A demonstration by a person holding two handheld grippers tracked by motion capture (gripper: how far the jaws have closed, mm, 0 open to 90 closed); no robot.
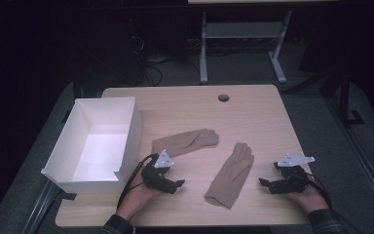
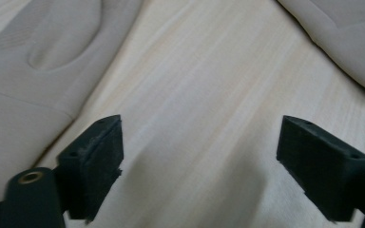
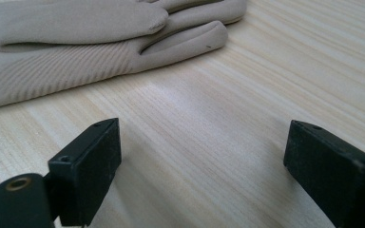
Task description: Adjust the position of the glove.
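Observation:
Two beige gloves lie flat on the light wooden table [image 1: 253,112]. One glove [image 1: 185,142] lies crosswise near the middle, and its cuff end [image 2: 38,61] is ahead and left of my left gripper. The other glove [image 1: 231,175] lies lengthwise with its fingers pointing away; its cuff [image 2: 342,38] is ahead and right of that same gripper. My left gripper [image 1: 175,184] rests open on bare wood between the gloves, its jaws [image 2: 199,161] wide apart. My right gripper [image 1: 269,175] is open just right of the lengthwise glove [image 3: 76,42], with nothing between its jaws [image 3: 202,166].
An open white cardboard box [image 1: 126,141] stands at the table's left edge, close to my left hand. A round cable hole [image 1: 223,98] sits near the far edge. Beyond the table are a dark floor, cables and a white desk frame [image 1: 243,34].

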